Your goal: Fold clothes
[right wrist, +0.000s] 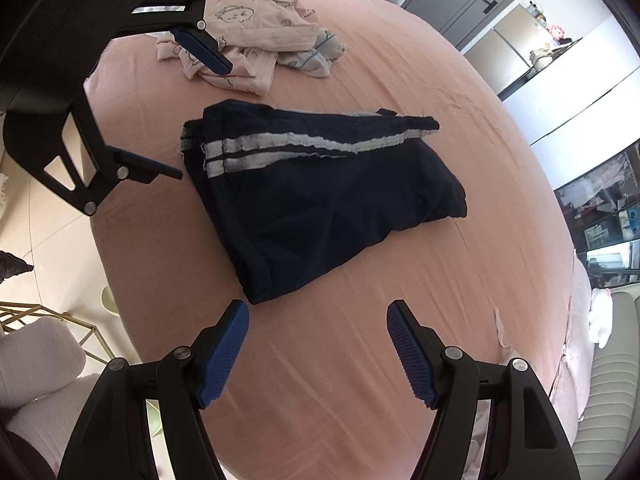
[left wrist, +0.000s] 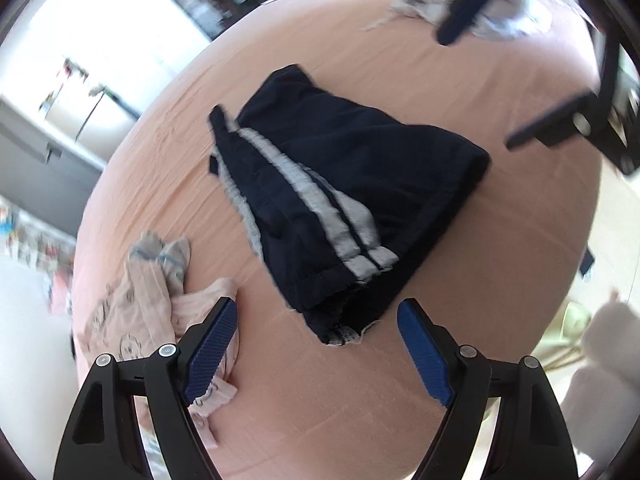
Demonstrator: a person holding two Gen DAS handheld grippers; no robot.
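Observation:
Navy shorts with two white side stripes [left wrist: 340,200] lie folded on the pink bed sheet [left wrist: 360,380]; they also show in the right wrist view [right wrist: 320,196]. My left gripper [left wrist: 316,348] is open and empty, hovering just short of the shorts' hem. My right gripper [right wrist: 318,352] is open and empty, just short of the shorts' folded waistband corner. In the left wrist view the right gripper [left wrist: 492,80] appears at the upper right, open. In the right wrist view the left gripper [right wrist: 192,108] appears at the upper left, open.
A pile of pale pink printed clothes [right wrist: 248,28] with a grey-blue piece lies on the bed [left wrist: 152,292]. A blurred white and blue garment [left wrist: 480,4] lies at the far side. Past the bed's edges are a tiled floor [right wrist: 48,240], gold wire stand [right wrist: 40,320] and cabinets [right wrist: 512,48].

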